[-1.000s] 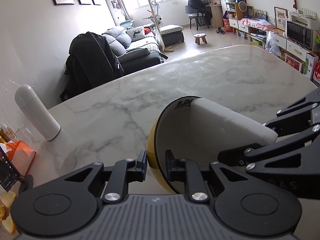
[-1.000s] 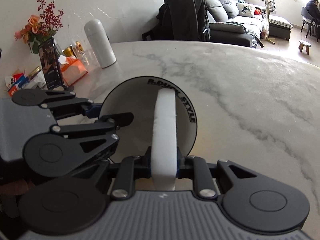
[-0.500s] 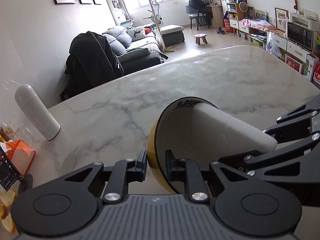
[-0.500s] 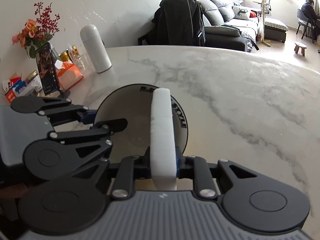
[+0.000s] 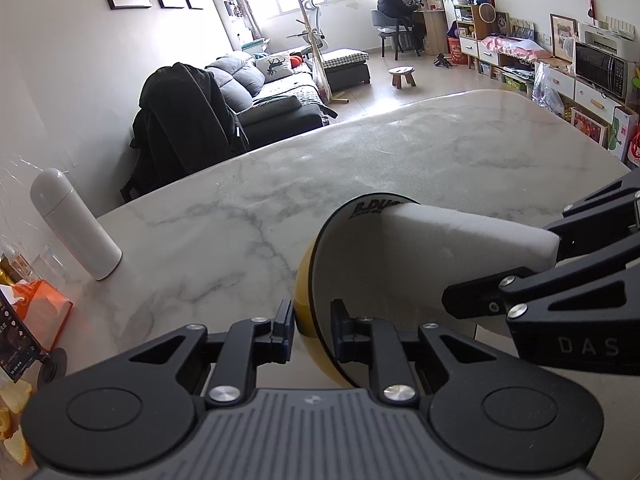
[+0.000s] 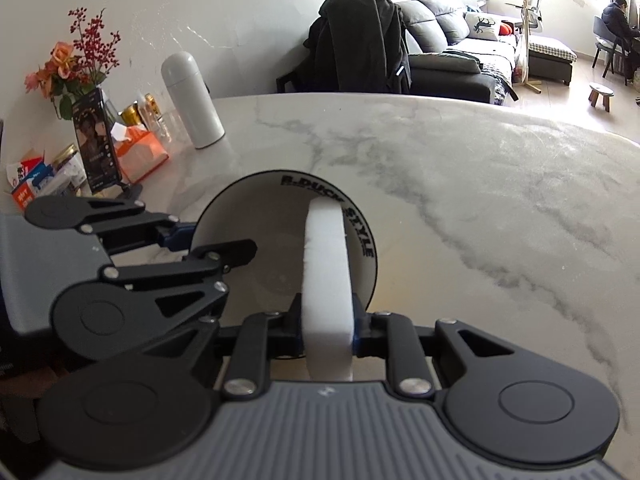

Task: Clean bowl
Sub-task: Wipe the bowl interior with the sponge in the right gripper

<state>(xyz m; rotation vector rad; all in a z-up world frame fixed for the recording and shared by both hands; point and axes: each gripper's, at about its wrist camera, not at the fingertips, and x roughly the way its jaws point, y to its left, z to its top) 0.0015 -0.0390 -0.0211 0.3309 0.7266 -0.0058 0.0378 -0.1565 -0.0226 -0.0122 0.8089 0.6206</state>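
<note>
A bowl (image 5: 360, 272), yellow outside and white inside with a black lettered rim, stands tilted on its side over the marble table. My left gripper (image 5: 312, 330) is shut on its rim, one finger outside and one inside. The same bowl (image 6: 256, 236) faces the right wrist camera. My right gripper (image 6: 326, 330) is shut on a white sponge block (image 6: 326, 276), whose far end reaches into the bowl near the lettered rim. In the left wrist view the sponge (image 5: 460, 240) enters the bowl from the right, with the right gripper's fingers (image 5: 532, 288) behind it.
A white flask (image 6: 192, 100) stands at the table's left, near an orange tissue box (image 6: 140, 156), a phone on a stand (image 6: 96, 142), cans and a flower vase (image 6: 80, 64). A chair draped with a black coat (image 6: 360, 40) is at the far edge. The marble table (image 6: 480, 200) stretches right.
The sponge has slid a little inside the bowl, its far end now lower against the lettered rim. The left gripper and the bowl have stayed put.
</note>
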